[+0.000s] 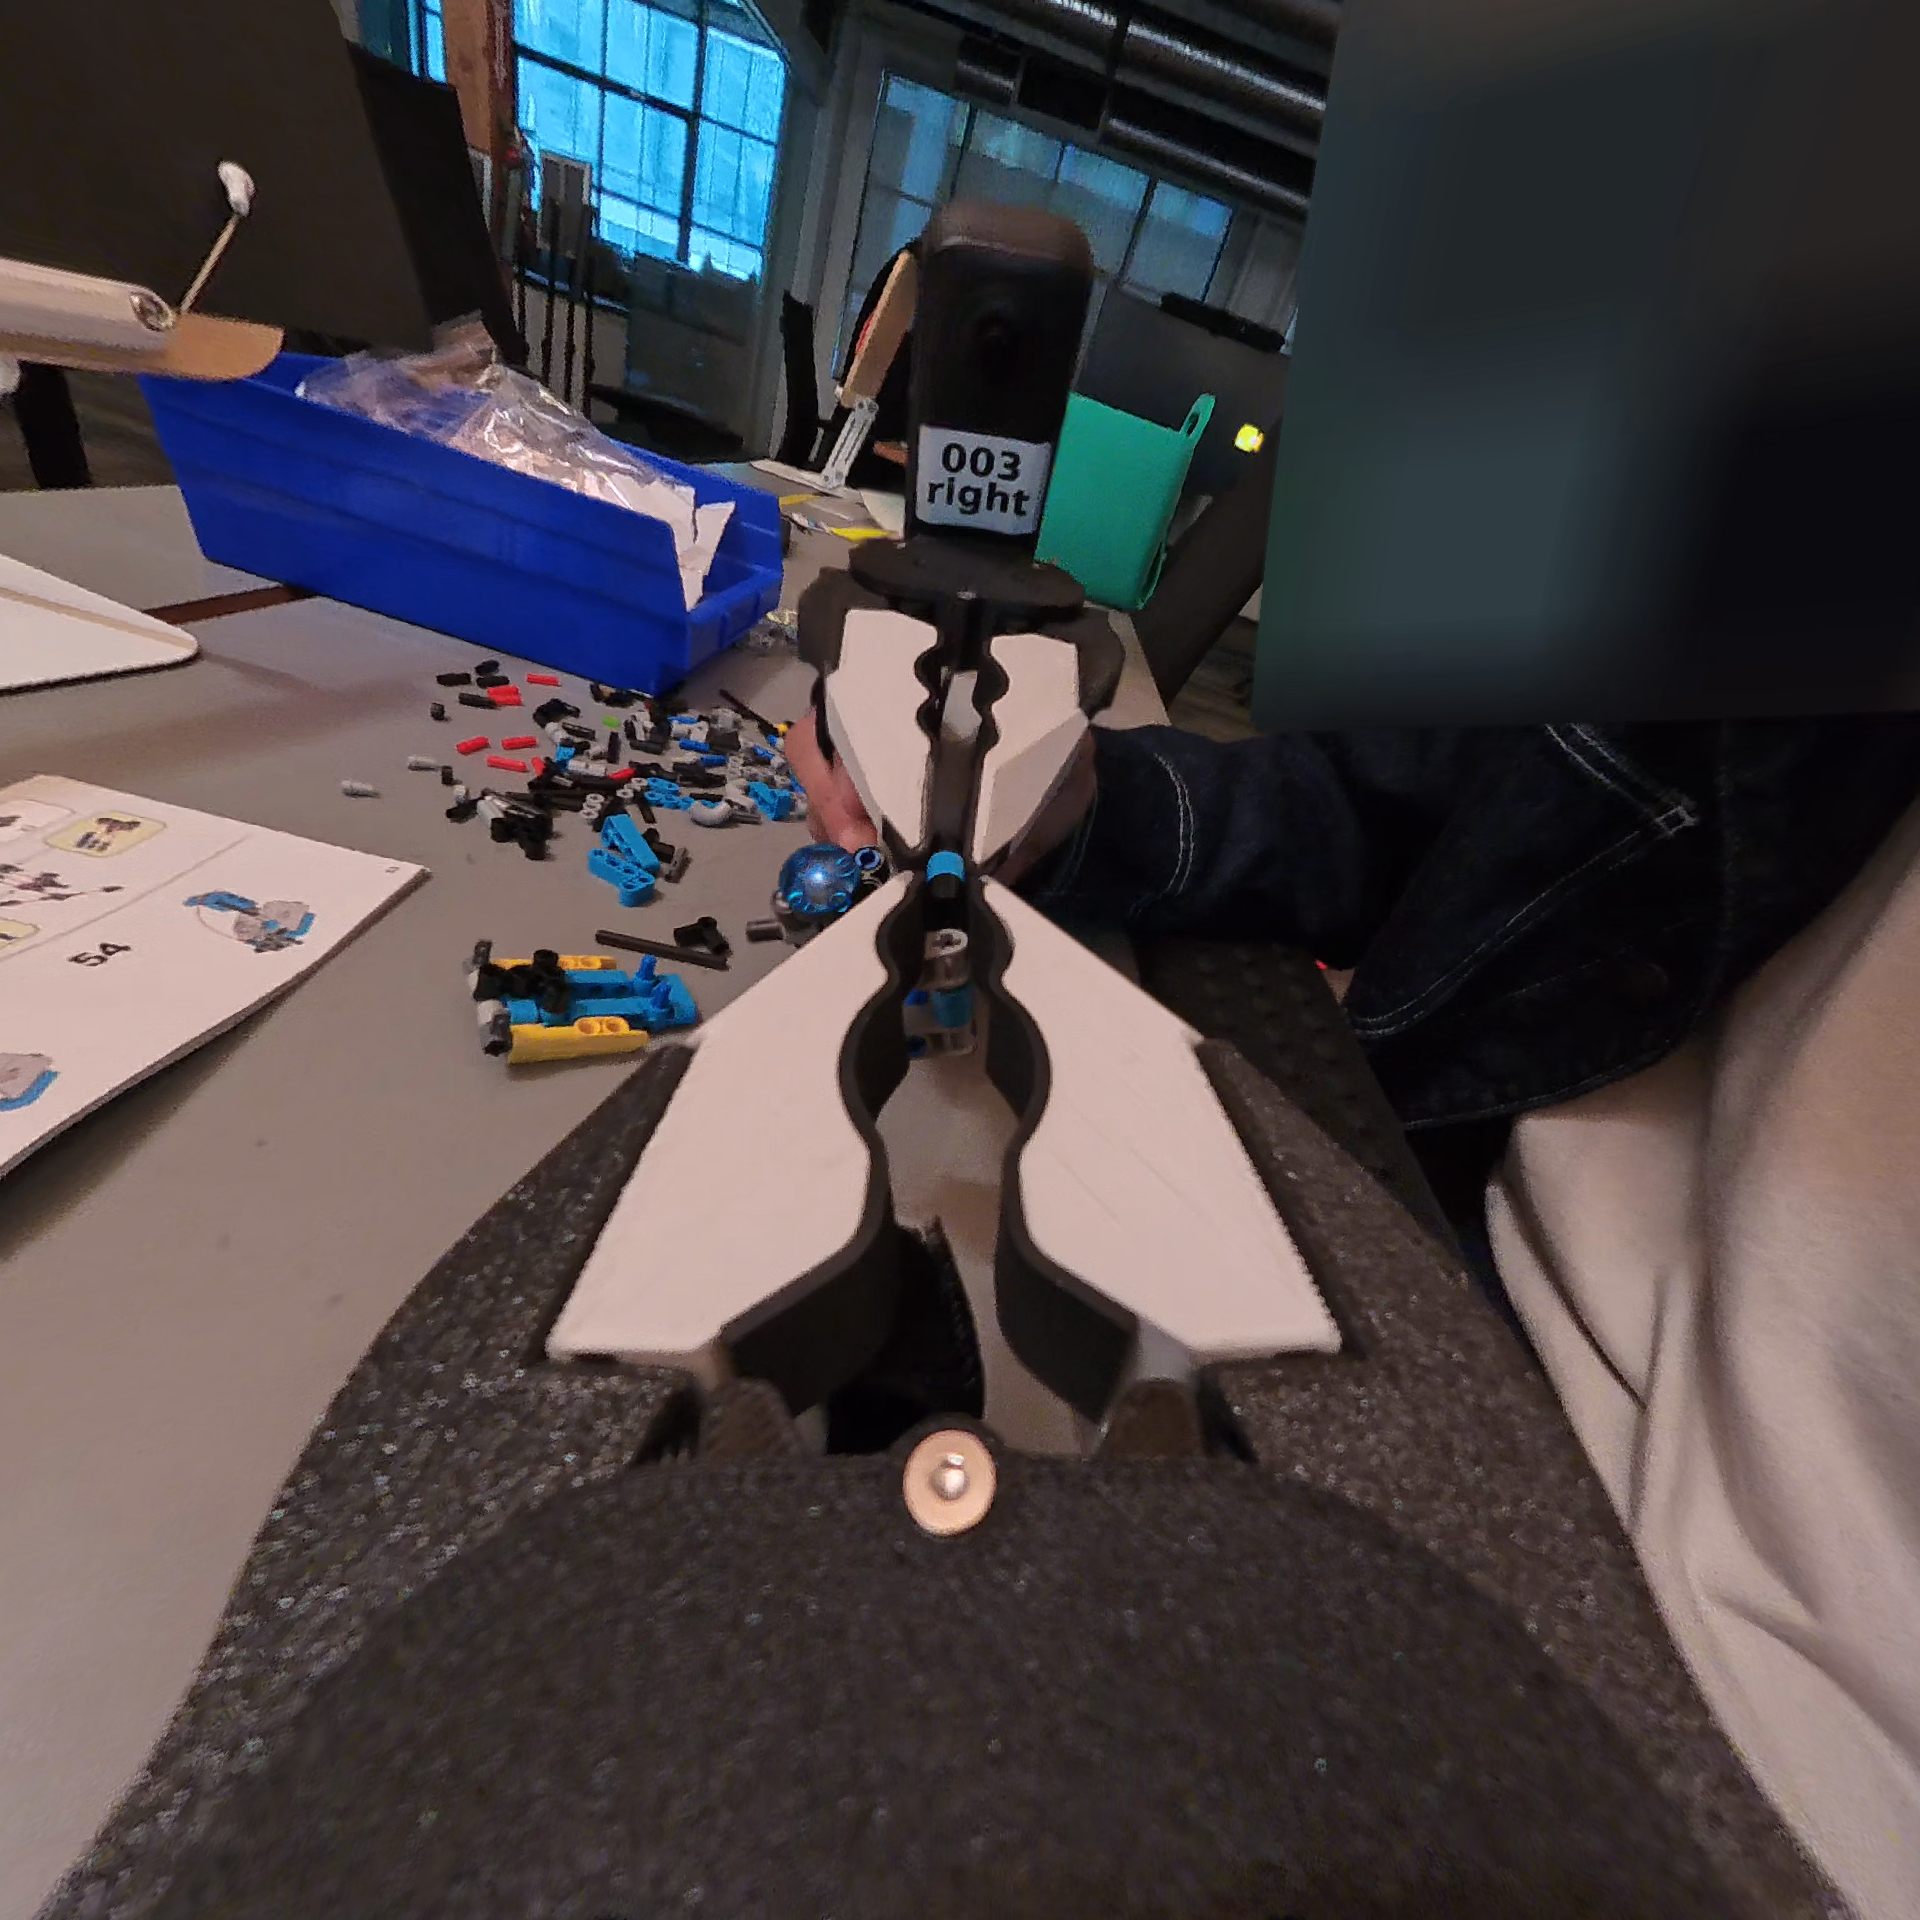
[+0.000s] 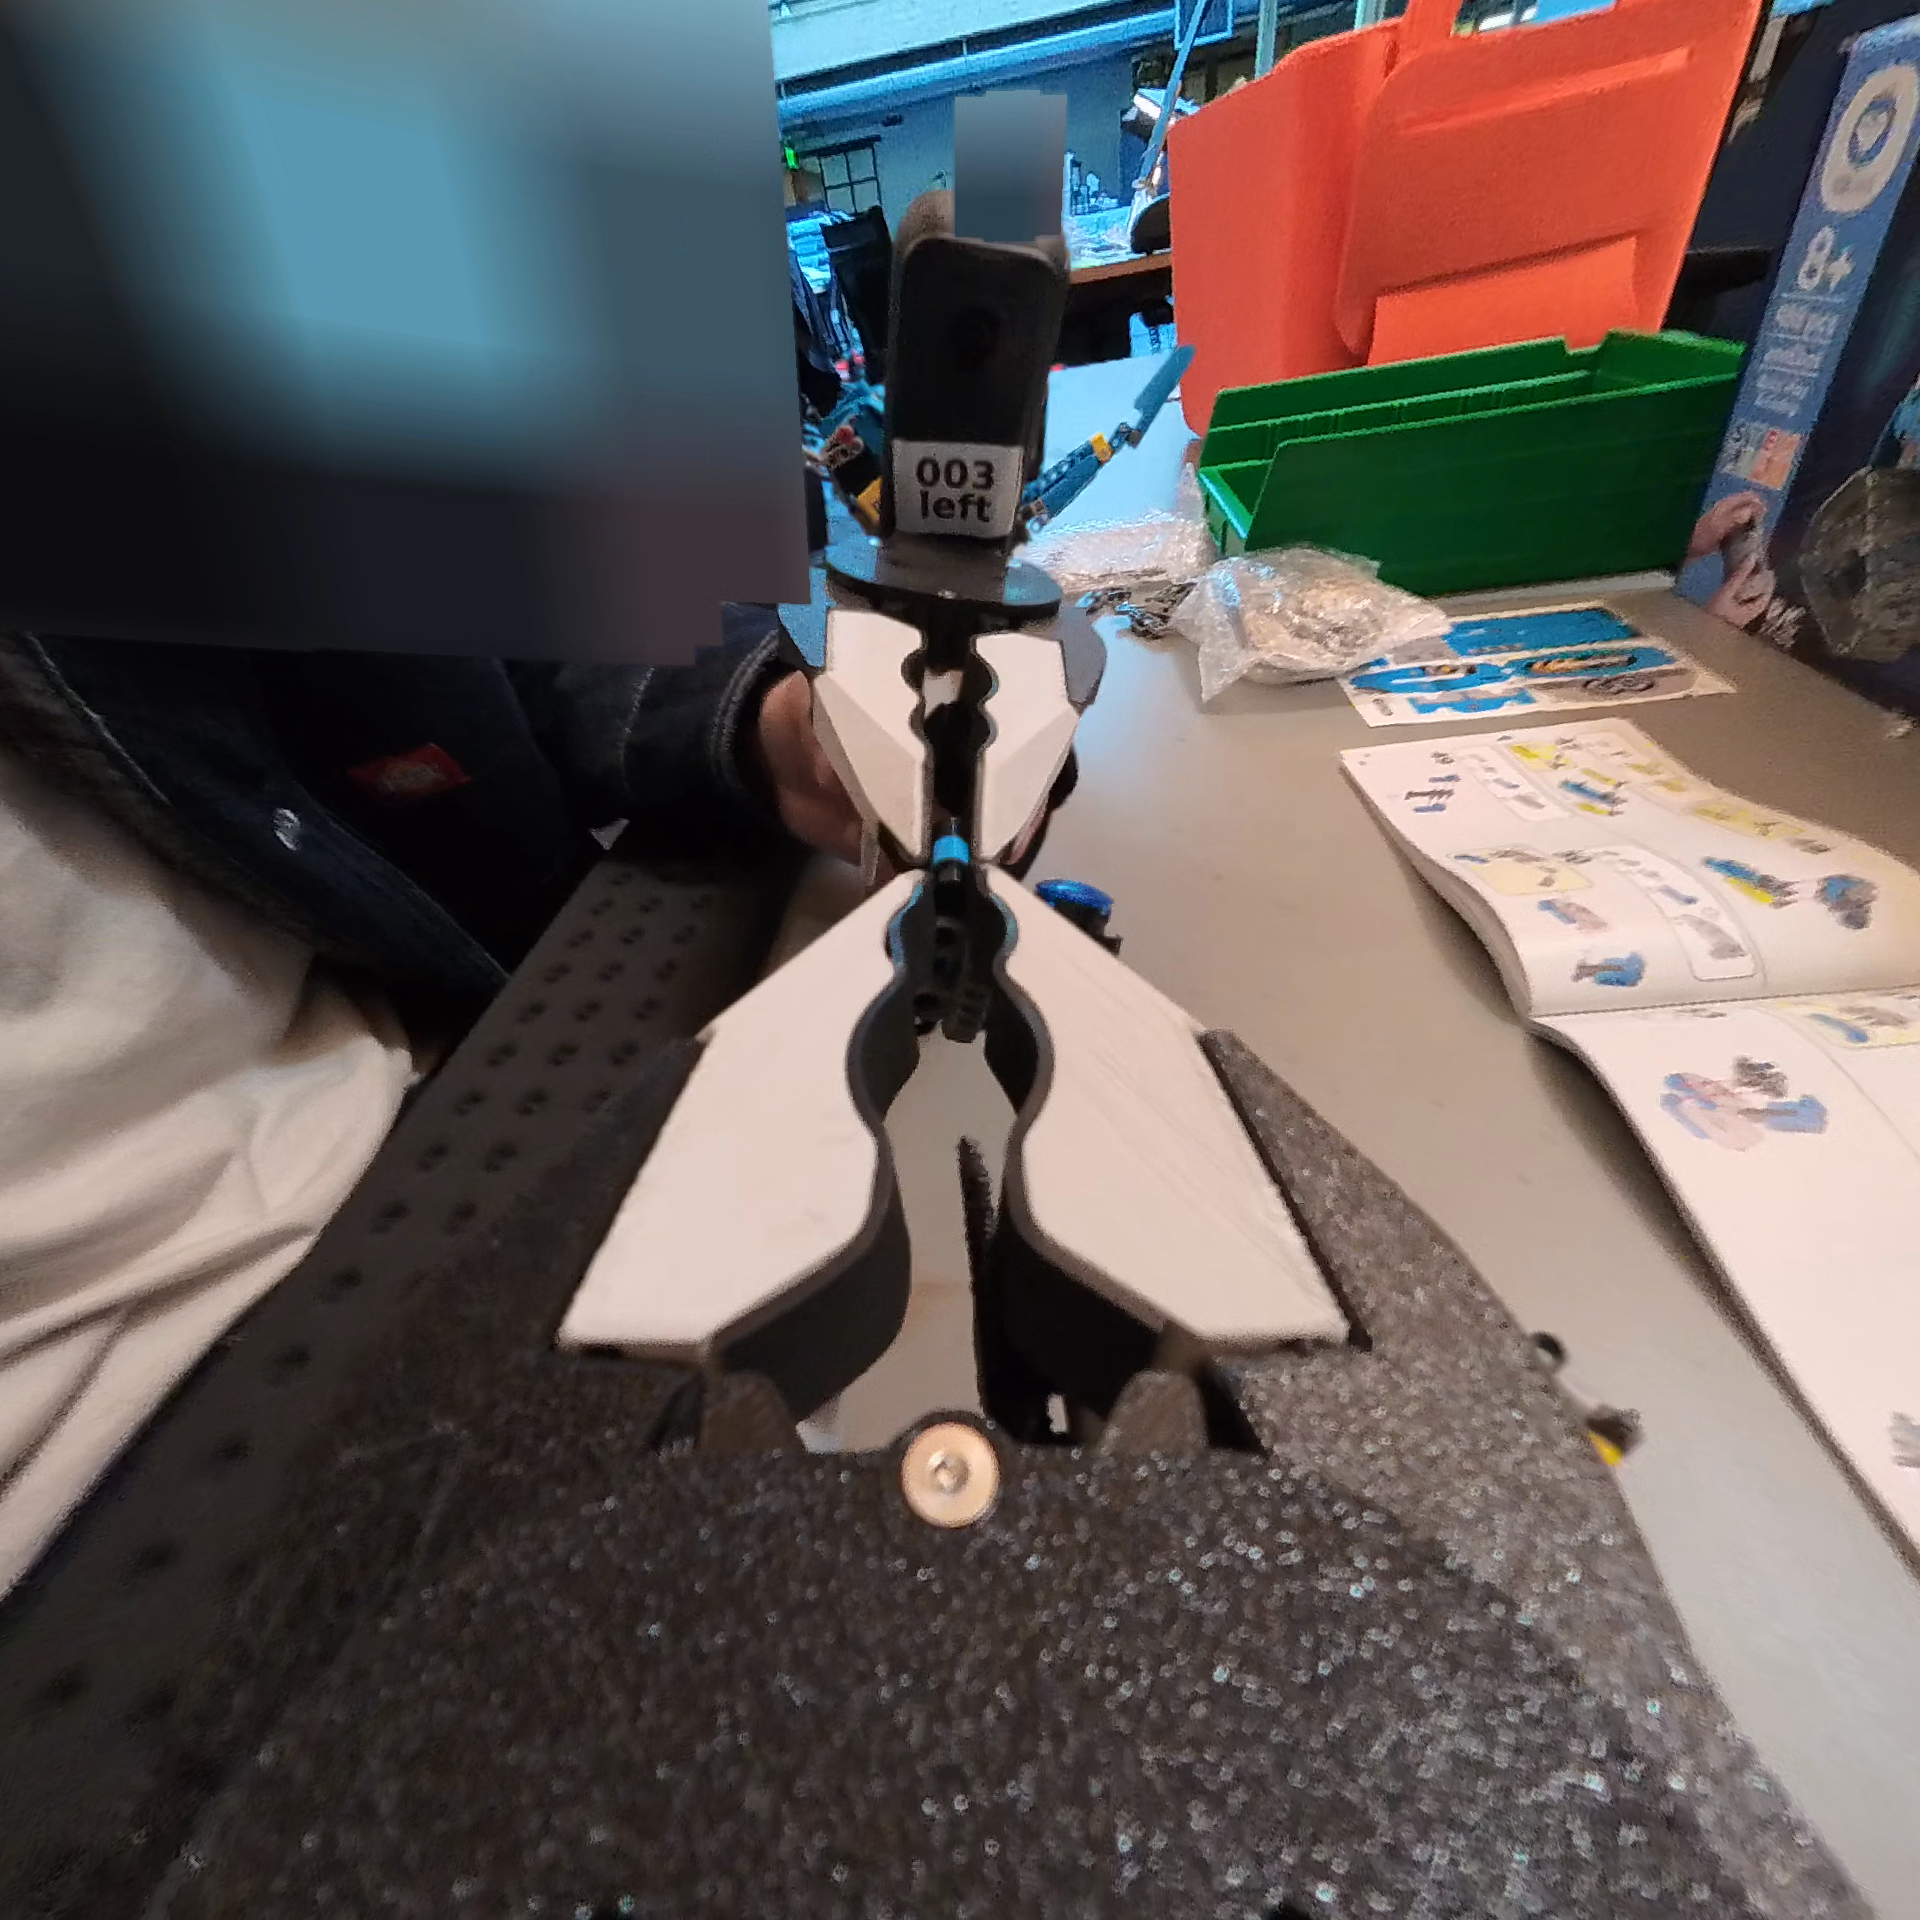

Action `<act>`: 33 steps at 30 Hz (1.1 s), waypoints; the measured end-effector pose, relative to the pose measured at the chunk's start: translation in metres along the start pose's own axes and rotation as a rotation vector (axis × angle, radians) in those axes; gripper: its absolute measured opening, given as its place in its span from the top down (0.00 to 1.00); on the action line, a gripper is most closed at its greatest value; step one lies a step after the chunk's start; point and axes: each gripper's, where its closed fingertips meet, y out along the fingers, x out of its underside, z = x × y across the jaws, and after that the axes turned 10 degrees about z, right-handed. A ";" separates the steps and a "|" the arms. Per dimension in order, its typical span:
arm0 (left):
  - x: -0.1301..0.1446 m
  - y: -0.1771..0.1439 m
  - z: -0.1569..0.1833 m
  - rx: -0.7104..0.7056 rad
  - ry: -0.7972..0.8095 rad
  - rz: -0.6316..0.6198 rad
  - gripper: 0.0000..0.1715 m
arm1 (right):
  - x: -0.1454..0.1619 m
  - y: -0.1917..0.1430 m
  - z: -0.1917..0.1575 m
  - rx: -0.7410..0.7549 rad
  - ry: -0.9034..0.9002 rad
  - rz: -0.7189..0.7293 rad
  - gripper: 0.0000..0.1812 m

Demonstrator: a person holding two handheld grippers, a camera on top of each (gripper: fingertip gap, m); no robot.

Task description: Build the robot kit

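The left gripper (image 1: 940, 883) fingers are closed narrow on a small blue-and-grey brick assembly (image 1: 943, 997), whose lower part is hidden between them. Tip to tip beyond it, the right gripper (image 2: 940, 883) pinches the assembly's black pin (image 2: 948, 868). Left of the assembly, loose pieces (image 1: 613, 758) scatter the tabletop (image 1: 260, 1195), a blue bin (image 1: 447, 520) behind

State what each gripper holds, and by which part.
Left gripper grips a small brick assembly by its upper end; right gripper pinches the blue-and-black pin between the tips.
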 end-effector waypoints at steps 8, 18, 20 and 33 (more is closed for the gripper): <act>0.000 -0.001 0.006 0.015 0.011 0.005 0.97 | -0.001 -0.001 -0.006 -0.024 -0.018 0.012 0.98; 0.005 -0.001 0.007 0.015 0.033 -0.015 0.97 | 0.004 -0.003 -0.007 -0.030 -0.043 -0.028 0.98; 0.005 -0.003 0.006 0.011 0.037 -0.015 0.97 | 0.005 -0.003 -0.007 -0.027 -0.053 -0.035 0.98; -0.001 -0.006 0.005 0.020 0.027 0.013 0.96 | -0.003 -0.014 -0.002 -0.041 0.013 0.022 0.98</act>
